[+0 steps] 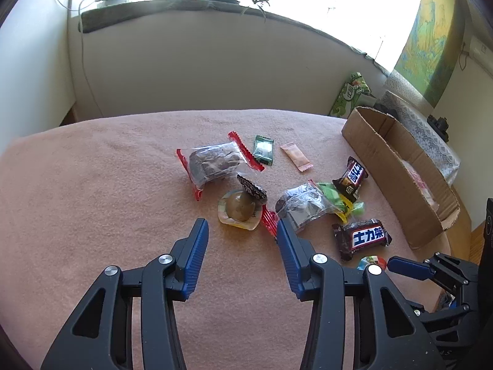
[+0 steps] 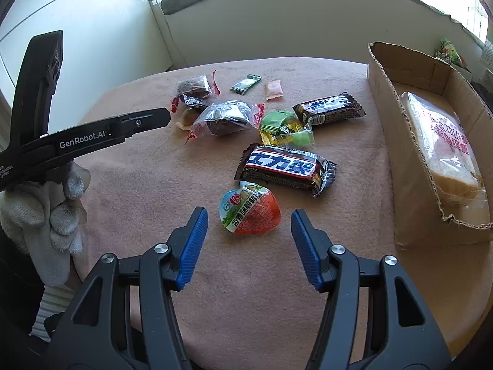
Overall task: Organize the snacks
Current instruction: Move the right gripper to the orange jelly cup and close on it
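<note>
Your snacks lie scattered on the pink blanket (image 2: 129, 215). In the right wrist view, the egg-shaped red and green packet (image 2: 250, 212) sits at the centre, just ahead of your right gripper (image 2: 249, 215), whose jaws stand apart around empty air, clamping nothing. At 1 o'clock from the packet lies a brown chocolate bar (image 2: 285, 169), with a green candy bag (image 2: 285, 128) beyond it and a second chocolate bar (image 2: 329, 108) further toward 1 o'clock. The cardboard box (image 2: 409, 166) stands at 3 o'clock, a bagged bread loaf (image 2: 443, 145) inside it.

In the left wrist view, your left gripper (image 1: 242, 226) is partly spread and holds nothing; a round brown sweet in clear wrap (image 1: 239, 209) lies at 12 o'clock just beyond its tips. A clear bag with red ends (image 1: 215, 163) rests at 11 o'clock from that sweet.
</note>
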Demonstrator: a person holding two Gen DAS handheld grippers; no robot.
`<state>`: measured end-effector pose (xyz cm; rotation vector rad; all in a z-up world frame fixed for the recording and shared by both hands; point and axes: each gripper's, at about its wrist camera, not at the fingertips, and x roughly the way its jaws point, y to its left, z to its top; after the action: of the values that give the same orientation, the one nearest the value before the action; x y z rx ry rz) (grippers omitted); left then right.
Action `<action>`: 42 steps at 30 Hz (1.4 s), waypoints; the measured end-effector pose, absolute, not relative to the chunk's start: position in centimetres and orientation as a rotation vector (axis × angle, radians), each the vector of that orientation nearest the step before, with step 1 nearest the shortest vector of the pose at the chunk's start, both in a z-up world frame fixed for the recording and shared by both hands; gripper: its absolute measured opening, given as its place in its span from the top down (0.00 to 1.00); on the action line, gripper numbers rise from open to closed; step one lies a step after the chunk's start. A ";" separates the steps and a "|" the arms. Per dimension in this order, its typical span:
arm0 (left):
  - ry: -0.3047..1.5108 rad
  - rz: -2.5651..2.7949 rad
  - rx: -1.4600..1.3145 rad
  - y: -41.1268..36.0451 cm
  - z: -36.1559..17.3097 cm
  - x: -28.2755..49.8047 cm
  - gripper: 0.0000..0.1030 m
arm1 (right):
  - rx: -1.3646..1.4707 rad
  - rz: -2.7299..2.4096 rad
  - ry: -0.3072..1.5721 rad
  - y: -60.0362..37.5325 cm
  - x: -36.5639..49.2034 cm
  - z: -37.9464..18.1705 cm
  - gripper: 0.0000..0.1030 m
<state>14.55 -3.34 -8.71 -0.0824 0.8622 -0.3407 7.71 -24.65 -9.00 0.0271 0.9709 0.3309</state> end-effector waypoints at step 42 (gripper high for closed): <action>0.907 -0.338 -0.018 -4.2 -10.0 16.1 0.74 | -0.062 0.298 0.970 -23.3 8.5 -10.0 0.61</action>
<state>16.07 -4.24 -9.98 -0.0178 0.9069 -0.3376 8.48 -23.25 -10.03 -0.0621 0.9704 0.2977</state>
